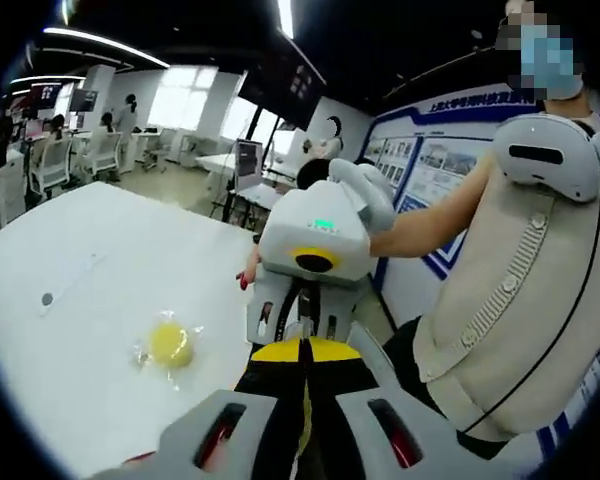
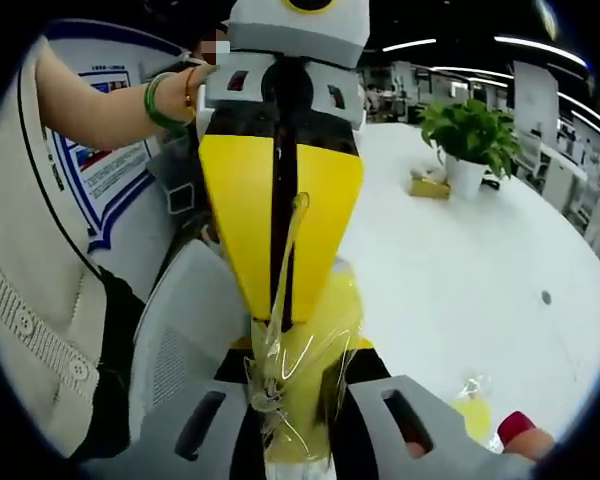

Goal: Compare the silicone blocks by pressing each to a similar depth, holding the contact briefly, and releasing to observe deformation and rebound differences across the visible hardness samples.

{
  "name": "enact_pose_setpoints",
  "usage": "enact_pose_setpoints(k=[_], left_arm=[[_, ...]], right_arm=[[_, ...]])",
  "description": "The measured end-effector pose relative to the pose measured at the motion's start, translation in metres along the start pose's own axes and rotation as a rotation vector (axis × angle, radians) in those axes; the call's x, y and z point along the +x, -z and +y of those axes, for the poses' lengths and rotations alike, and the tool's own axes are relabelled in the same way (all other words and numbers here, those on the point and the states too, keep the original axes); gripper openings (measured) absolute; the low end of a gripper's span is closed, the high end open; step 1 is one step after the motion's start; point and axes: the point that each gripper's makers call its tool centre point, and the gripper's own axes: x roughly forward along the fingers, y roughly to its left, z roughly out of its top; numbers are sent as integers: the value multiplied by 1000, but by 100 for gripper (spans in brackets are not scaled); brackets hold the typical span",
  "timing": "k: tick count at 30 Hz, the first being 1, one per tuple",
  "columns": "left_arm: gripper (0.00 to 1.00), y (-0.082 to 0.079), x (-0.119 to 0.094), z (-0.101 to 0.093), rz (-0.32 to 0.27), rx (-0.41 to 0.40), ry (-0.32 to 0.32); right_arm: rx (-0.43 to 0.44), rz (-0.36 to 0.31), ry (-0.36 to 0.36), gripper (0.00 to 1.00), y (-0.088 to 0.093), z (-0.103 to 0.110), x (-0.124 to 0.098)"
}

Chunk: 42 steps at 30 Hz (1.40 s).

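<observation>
Two claws are held tip to tip above a white desk (image 1: 100,300), with a yellow silicone block in a clear wrapper (image 2: 300,390) pinched between them. In the right gripper view, the right claw (image 2: 298,440) is closed on the wrapped block, while the yellow-tipped left claw (image 2: 280,240) is closed on the wrapper's upper edge. A second wrapped yellow block (image 1: 170,345) is seen lying on the desk, near the claws, and a potted plant (image 2: 467,140) is seen standing far back on the desk.
</observation>
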Motion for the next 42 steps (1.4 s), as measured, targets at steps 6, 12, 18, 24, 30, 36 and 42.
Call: enact_pose_setpoints(k=[6, 12, 18, 24, 30, 36, 42], left_arm=[[0, 0, 3, 0, 3, 0, -20], [0, -1, 4, 3, 10, -51, -37], [0, -1, 5, 6, 14, -125, -72], [0, -4, 6, 8, 14, -164, -105], [0, -10, 5, 10, -15, -165, -133], [0, -13, 4, 9, -21, -167, -129], [0, -13, 4, 7, -18, -165, -125]], right_arm=[[-10, 12, 12, 8, 3, -1, -2], [-8, 11, 12, 8, 4, -2, -3], [8, 6, 0, 9, 5, -2, -5], [36, 1, 2, 11, 4, -7, -7], [-13, -23, 16, 14, 0, -12, -12], [-46, -31, 20, 17, -3, -14, -13], [-46, -31, 24, 21, -3, -13, -13]])
